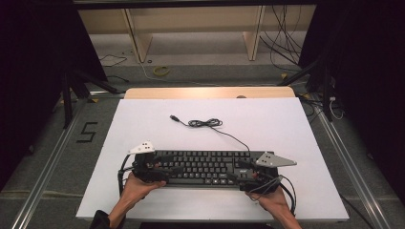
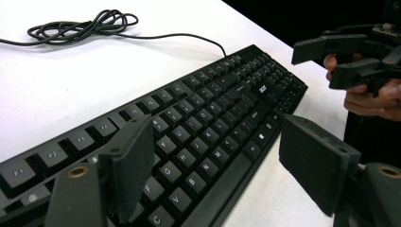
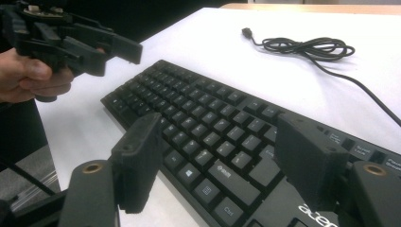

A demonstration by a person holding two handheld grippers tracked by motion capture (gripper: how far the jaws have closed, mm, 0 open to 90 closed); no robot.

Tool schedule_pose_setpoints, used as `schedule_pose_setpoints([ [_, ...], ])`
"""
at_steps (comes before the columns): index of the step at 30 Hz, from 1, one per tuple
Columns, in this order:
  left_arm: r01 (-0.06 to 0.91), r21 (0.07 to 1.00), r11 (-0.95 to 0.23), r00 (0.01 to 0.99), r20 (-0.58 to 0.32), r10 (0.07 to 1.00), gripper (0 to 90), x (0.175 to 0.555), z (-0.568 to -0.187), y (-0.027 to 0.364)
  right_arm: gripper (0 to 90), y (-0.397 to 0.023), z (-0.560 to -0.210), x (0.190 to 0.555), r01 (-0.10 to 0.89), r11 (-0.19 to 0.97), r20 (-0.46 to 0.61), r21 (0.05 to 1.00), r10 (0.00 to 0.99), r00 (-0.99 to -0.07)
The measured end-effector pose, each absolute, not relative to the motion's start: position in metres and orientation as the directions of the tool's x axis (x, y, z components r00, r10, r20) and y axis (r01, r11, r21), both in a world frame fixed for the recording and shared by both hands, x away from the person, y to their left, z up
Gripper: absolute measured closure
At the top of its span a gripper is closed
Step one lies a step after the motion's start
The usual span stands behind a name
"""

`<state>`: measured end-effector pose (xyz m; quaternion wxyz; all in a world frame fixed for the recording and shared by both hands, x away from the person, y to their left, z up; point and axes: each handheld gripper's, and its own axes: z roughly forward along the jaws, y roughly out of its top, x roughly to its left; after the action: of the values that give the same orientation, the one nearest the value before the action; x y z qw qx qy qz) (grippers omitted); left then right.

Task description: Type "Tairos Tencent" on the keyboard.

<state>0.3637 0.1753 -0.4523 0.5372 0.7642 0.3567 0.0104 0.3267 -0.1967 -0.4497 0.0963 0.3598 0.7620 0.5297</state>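
Observation:
A black keyboard (image 1: 203, 167) lies near the front of the white table top (image 1: 267, 119). Its cable (image 1: 205, 123) runs back to a loose coil, ending in a USB plug (image 1: 175, 117). My left gripper (image 1: 165, 169) is at the keyboard's left end and stands open. In the left gripper view its jaws (image 2: 215, 130) straddle the keys (image 2: 203, 137) without pressing them. My right gripper (image 1: 239, 172) is at the right end, also open, with its jaws (image 3: 217, 125) spread over the keyboard (image 3: 198, 127) corner. Each gripper view shows the other gripper farther off: the right gripper (image 2: 321, 64) and the left gripper (image 3: 120, 59).
Behind the white top a wooden strip (image 1: 210, 92) marks the table's far edge. Beyond it are wooden shelf legs, floor cables and a yellow ring (image 1: 161, 70). A "5" (image 1: 87, 132) is marked on the floor at the left. Metal rails run along both sides.

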Motion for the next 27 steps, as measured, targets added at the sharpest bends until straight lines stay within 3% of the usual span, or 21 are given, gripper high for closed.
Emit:
schedule_pose_setpoints([
  [27, 0.521, 0.840, -0.154, 0.744, -0.358, 0.564, 25.3, 0.339, -0.463, 0.198, 32.5, -0.231, -0.457, 0.310, 0.441, 0.172, 0.204, 0.881, 0.703, -0.681],
])
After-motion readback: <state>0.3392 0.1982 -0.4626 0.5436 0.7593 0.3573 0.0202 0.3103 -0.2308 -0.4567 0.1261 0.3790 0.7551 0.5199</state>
